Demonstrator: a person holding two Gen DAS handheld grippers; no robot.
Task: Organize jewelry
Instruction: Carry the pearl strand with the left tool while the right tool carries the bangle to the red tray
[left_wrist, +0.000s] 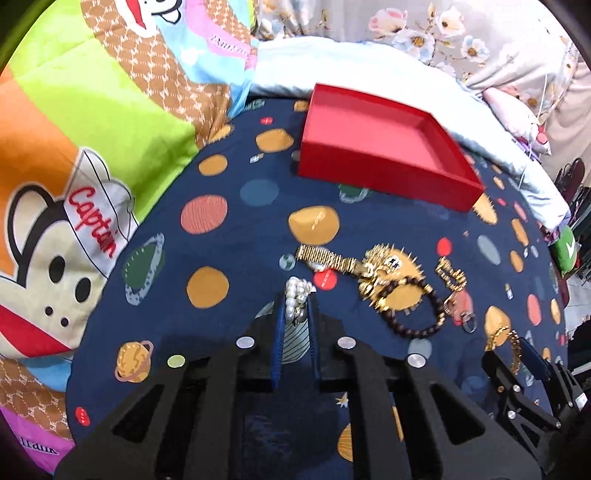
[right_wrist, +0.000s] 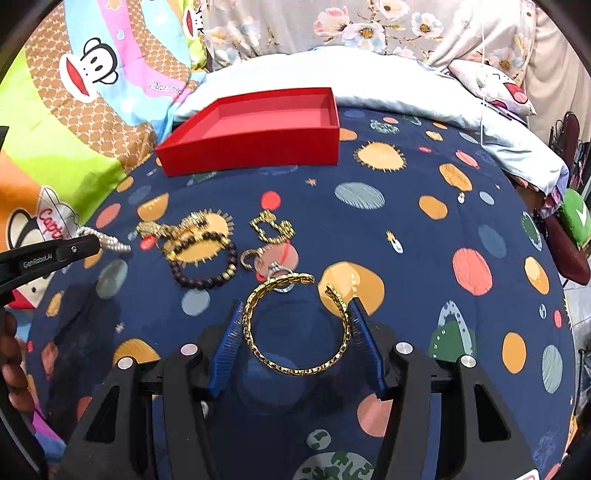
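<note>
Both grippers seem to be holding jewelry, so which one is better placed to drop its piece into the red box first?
Probably the left gripper: its pearl bracelet is pinched firmly, and the red box looks nearer. The right gripper only spans the gold bangle across its width.

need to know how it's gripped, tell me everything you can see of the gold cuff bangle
The gold cuff bangle is an open C-shaped band of textured, chain-like gold-coloured metal, its gap facing up and right in the right wrist view. It sits between the right gripper's blue ribbed pads, touching both sides, above the planet-print bedsheet. The left wrist view shows only its edge.
</note>
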